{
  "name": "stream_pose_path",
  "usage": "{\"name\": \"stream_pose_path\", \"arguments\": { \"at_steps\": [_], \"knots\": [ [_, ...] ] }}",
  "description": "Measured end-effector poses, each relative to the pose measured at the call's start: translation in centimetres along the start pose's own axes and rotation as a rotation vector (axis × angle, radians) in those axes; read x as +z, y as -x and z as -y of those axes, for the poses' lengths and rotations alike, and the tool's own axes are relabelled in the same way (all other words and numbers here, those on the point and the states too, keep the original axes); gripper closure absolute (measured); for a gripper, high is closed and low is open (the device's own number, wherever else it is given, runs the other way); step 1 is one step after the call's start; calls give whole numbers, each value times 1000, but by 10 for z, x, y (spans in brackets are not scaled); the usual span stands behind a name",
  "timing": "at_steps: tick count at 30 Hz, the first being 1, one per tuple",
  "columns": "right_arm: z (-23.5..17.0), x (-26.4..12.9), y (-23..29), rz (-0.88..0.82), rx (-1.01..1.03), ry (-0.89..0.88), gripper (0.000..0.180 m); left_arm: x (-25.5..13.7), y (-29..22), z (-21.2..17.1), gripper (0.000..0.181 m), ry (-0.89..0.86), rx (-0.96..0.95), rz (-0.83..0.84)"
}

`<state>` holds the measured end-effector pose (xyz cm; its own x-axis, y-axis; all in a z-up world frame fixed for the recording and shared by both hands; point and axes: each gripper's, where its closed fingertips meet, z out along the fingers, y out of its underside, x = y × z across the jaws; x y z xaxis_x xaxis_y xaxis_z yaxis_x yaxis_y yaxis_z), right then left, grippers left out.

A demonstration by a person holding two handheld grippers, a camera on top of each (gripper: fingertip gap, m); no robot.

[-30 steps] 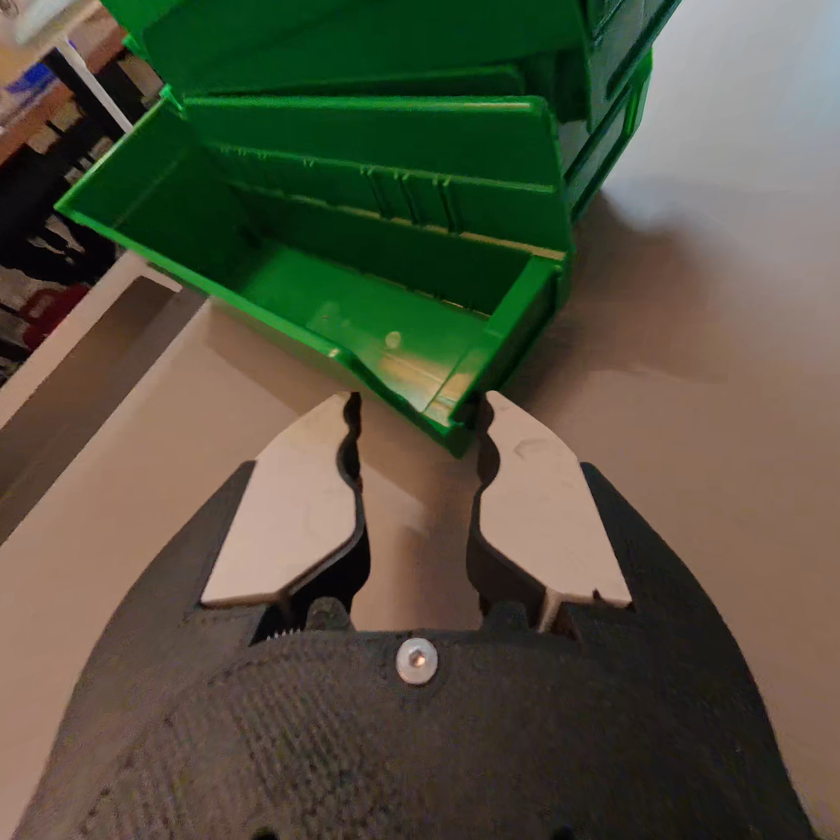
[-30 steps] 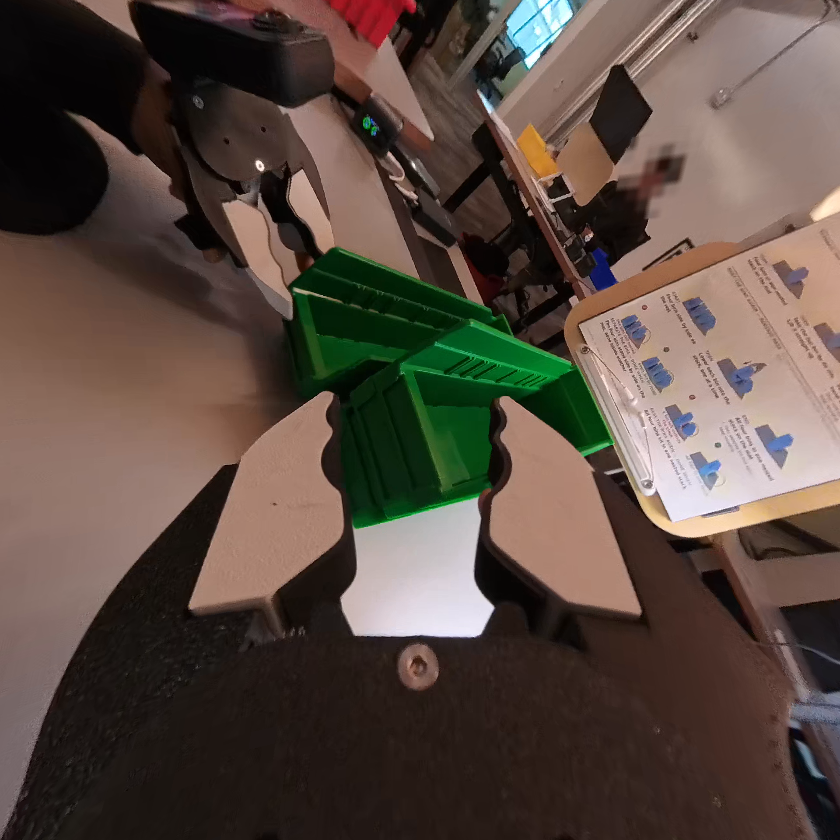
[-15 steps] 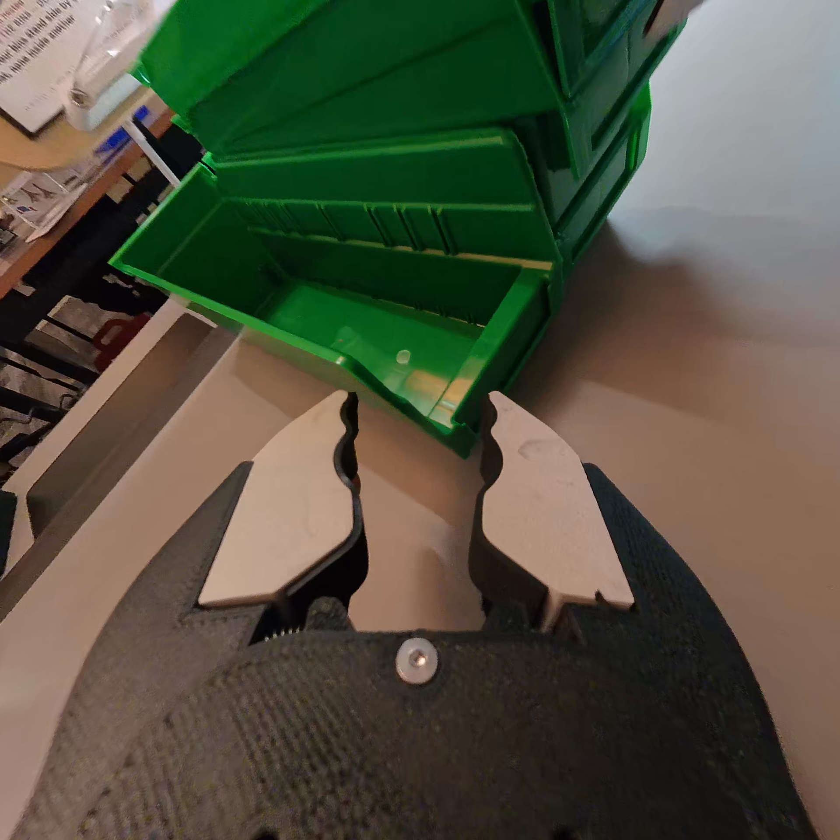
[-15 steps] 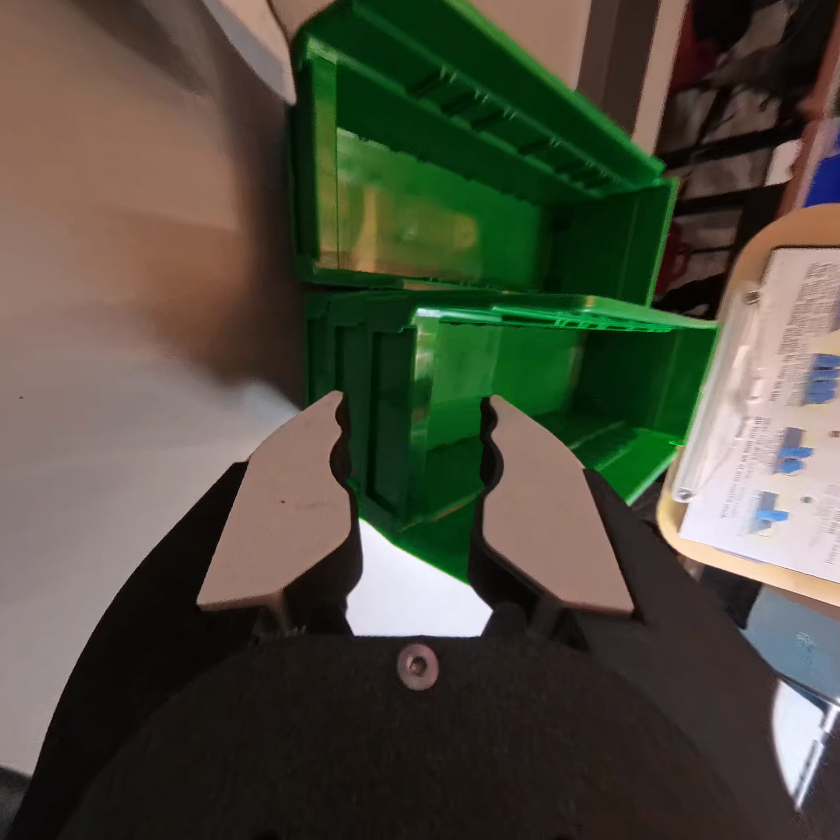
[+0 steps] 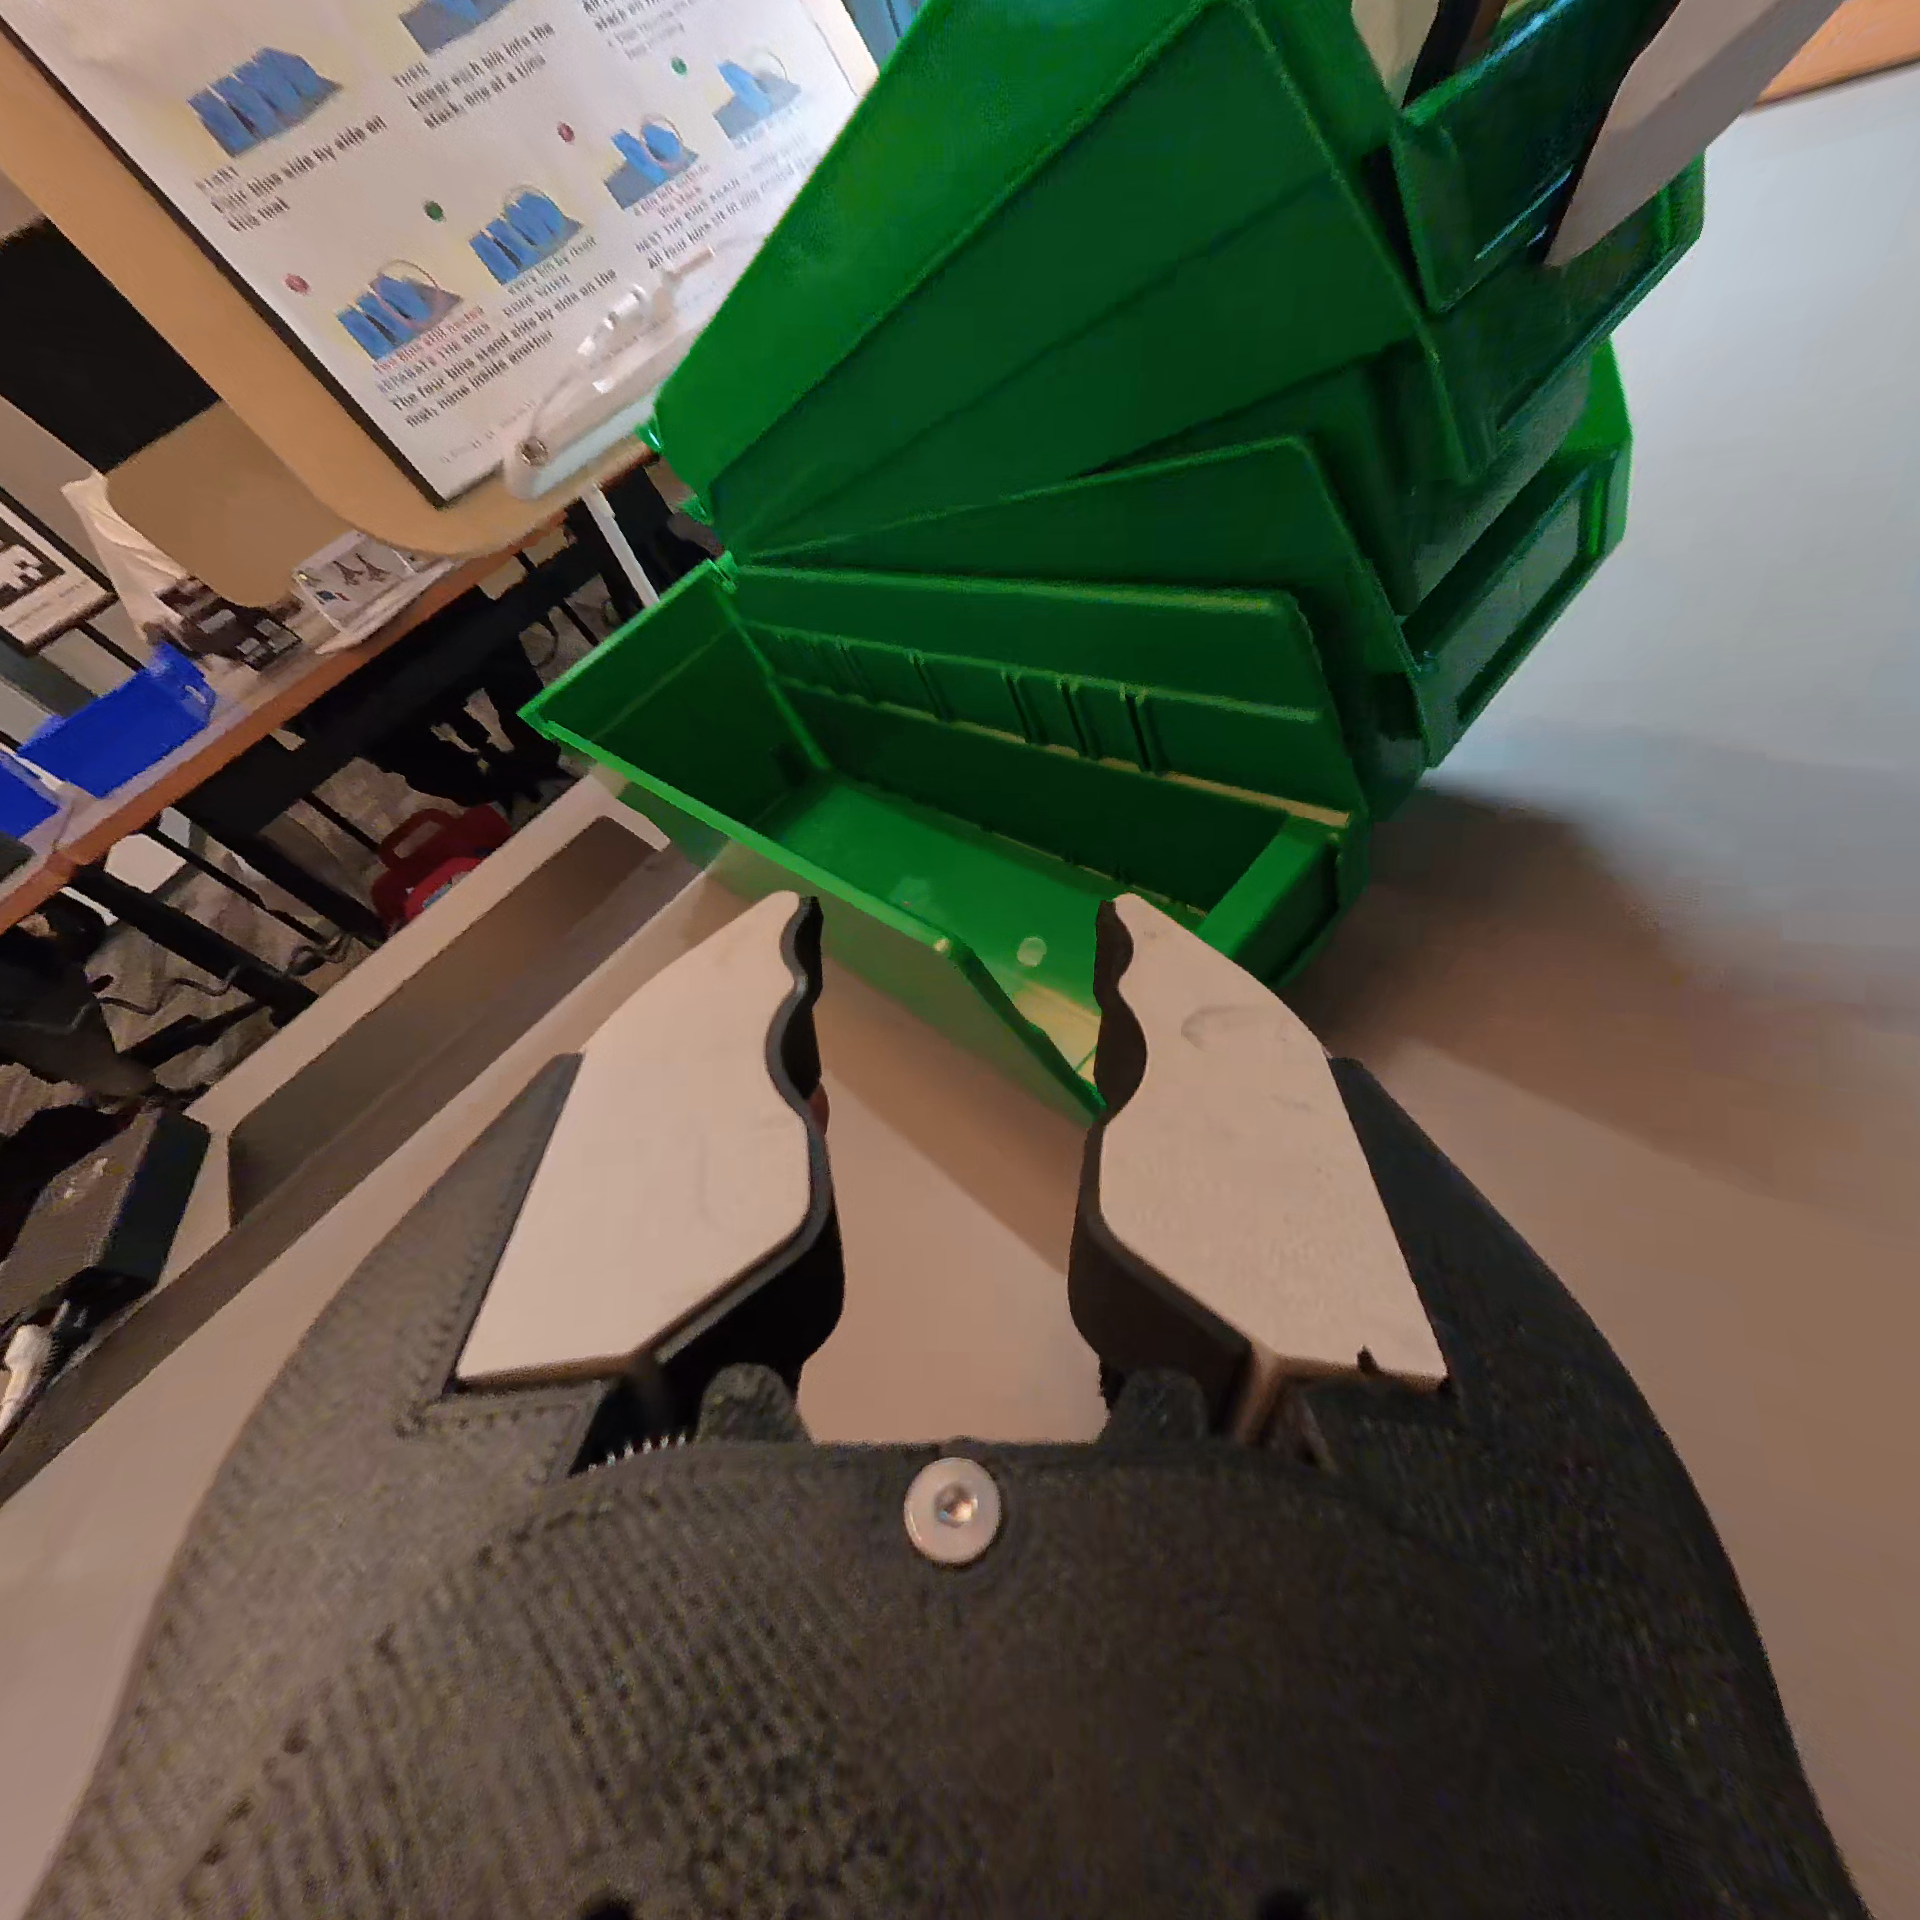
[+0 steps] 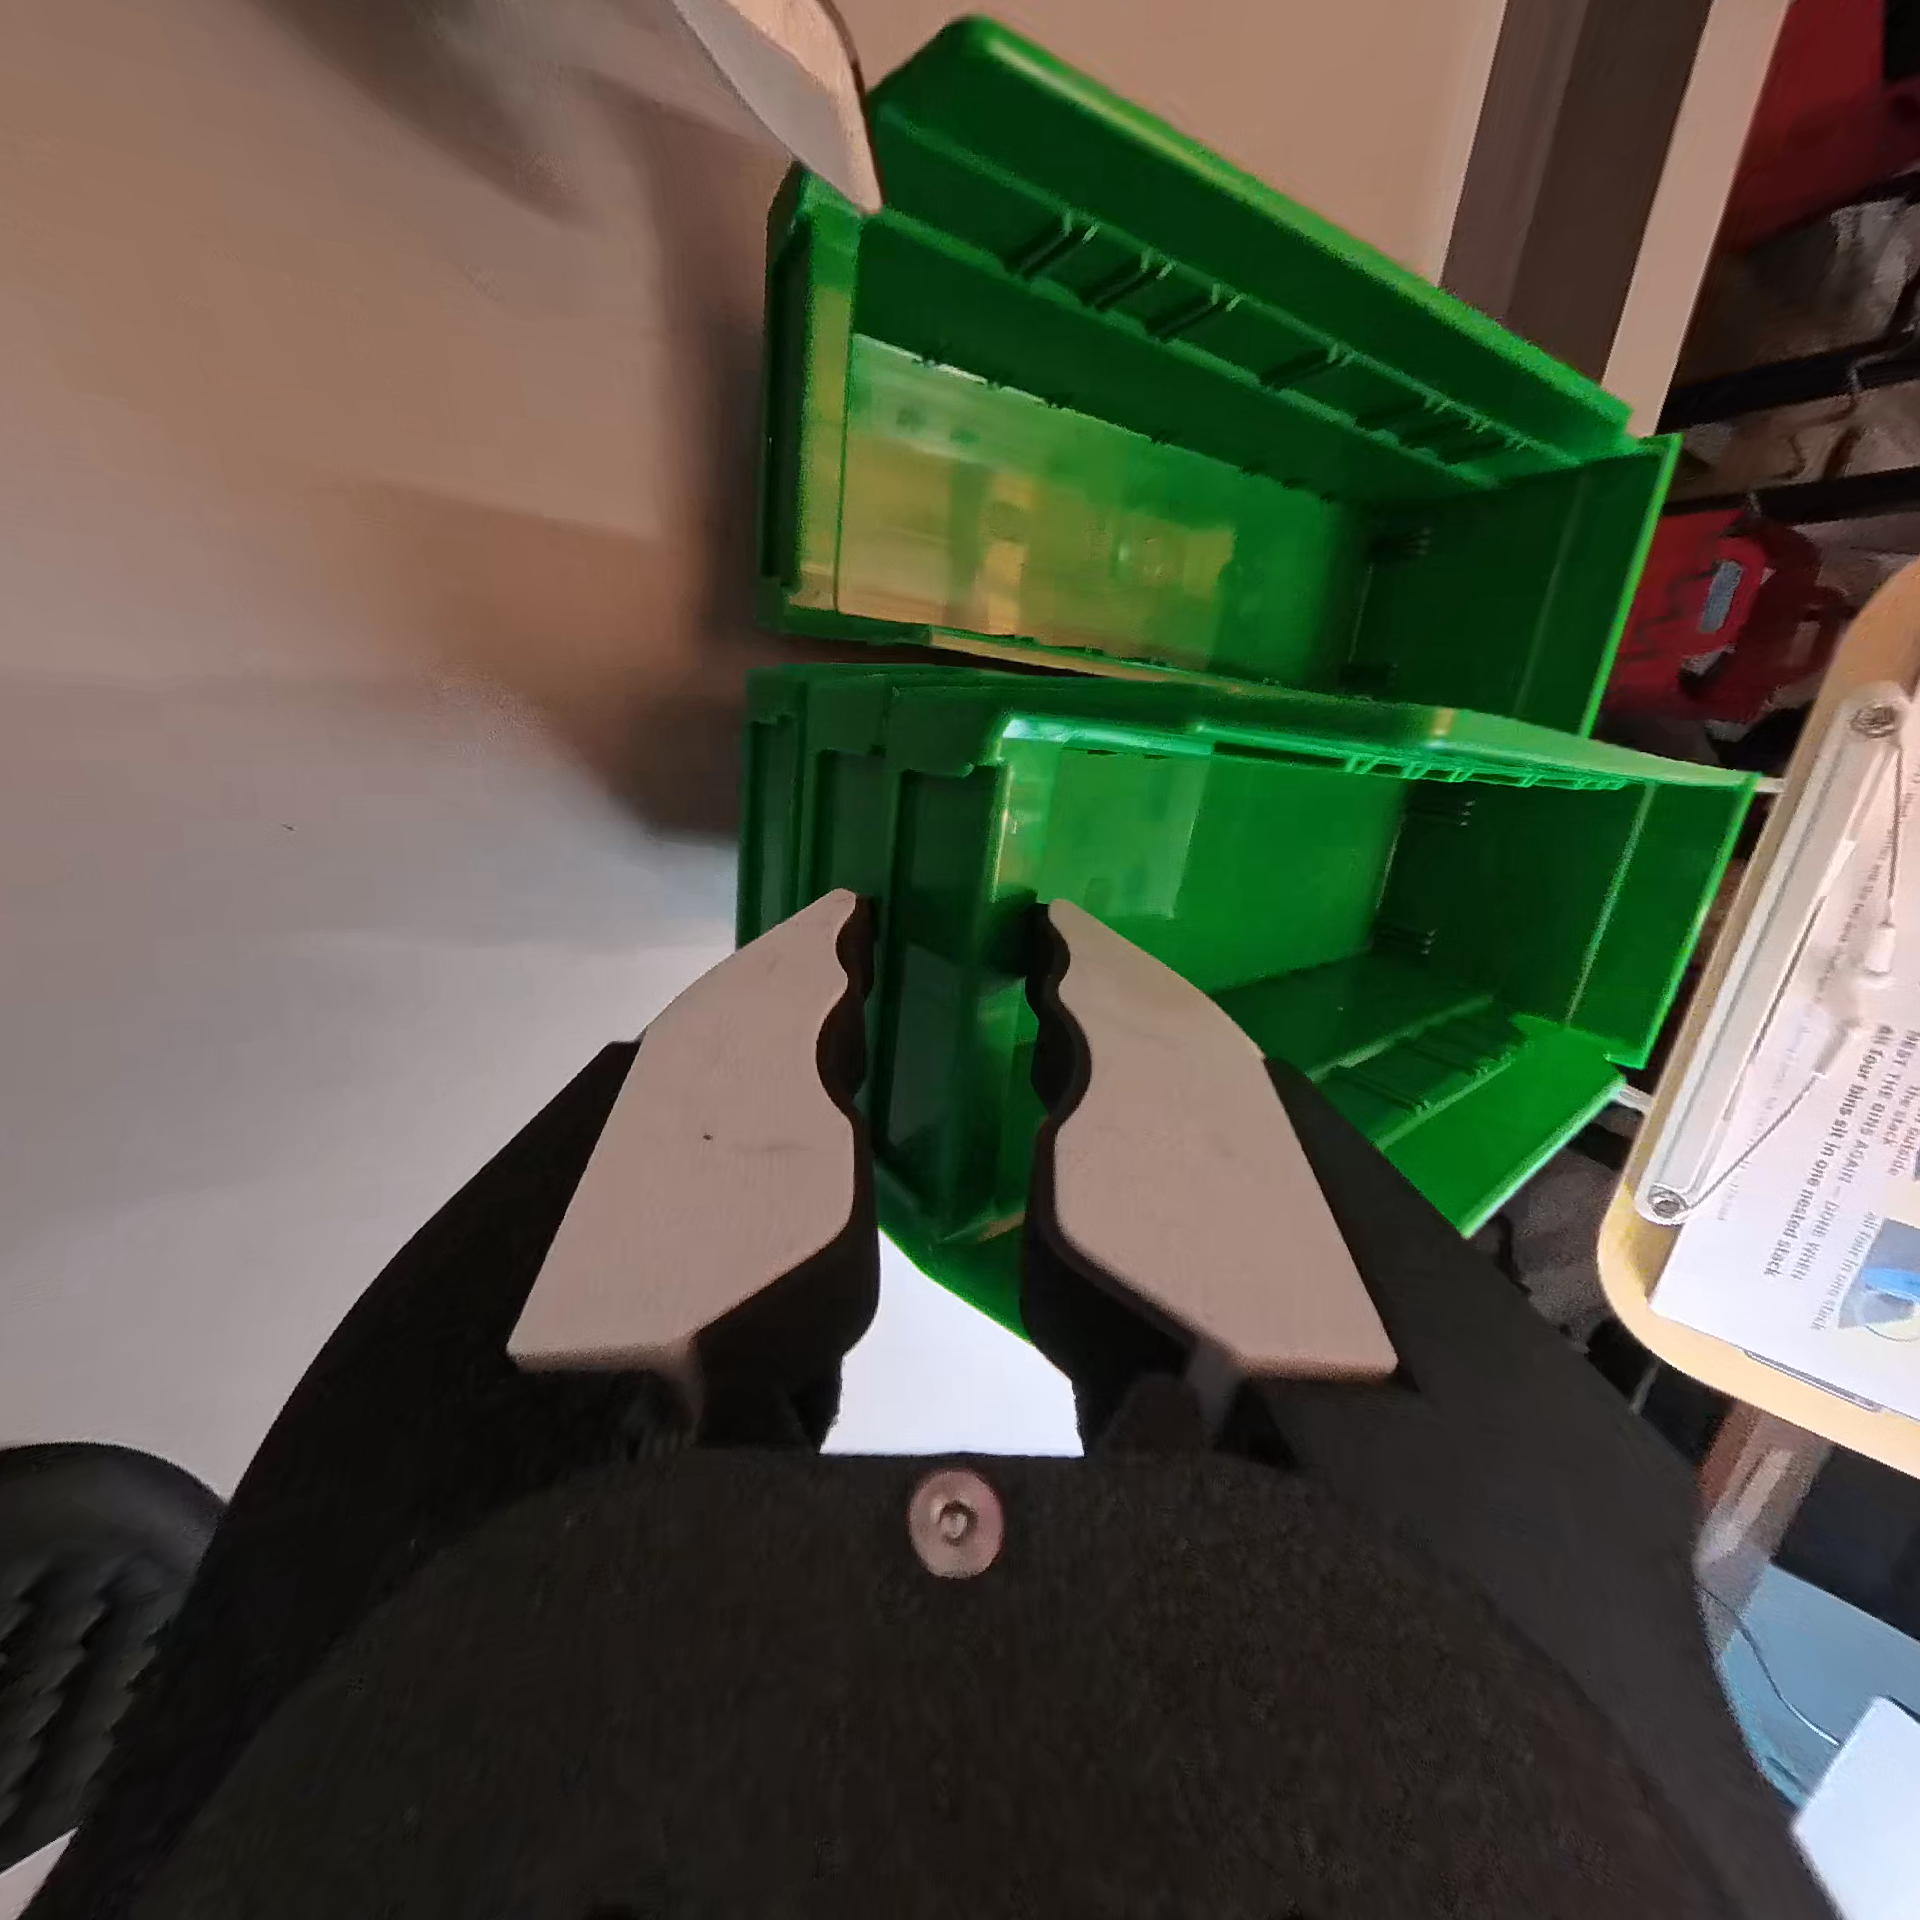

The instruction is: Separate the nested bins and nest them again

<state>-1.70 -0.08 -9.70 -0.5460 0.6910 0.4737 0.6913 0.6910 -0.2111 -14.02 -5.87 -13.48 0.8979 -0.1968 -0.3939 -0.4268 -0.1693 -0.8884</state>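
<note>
While closing on the front wall of the tilted upper bin (image 6: 1247, 935), right gripper (image 6: 951, 925) pinching it; long axis running away; left gripper (image 5: 951, 925) gaping, straddling the lower bin's (image 5: 935, 821) near corner on the table (image 5: 1610, 987).

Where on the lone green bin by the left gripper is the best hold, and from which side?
Probably the low front lip of the lone bin, taken from the open front where the left gripper hovers: that wall is thin and faces the open jaws.
</note>
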Motion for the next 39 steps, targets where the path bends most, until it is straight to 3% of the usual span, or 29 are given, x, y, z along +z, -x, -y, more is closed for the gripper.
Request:
{"name": "stream_pose_path", "arguments": {
  "at_steps": [5, 12, 17, 39],
  "knots": [
    [4, -16, -13, 1, 28, -47, 150, -9, -13, 35, 135, -135, -23, -4],
    [14, -11, -6, -3, -12, -24, 151, 11, -67, 83, 140, -219, -177, -171],
    [15, -10, -4, -13, -26, 2, 151, 33, -74, 81, 164, -175, -215, -141],
    [-6, -10, 1, -37, -75, -8, 152, 49, -101, 70, 172, -138, -351, -257]
  ]
}}
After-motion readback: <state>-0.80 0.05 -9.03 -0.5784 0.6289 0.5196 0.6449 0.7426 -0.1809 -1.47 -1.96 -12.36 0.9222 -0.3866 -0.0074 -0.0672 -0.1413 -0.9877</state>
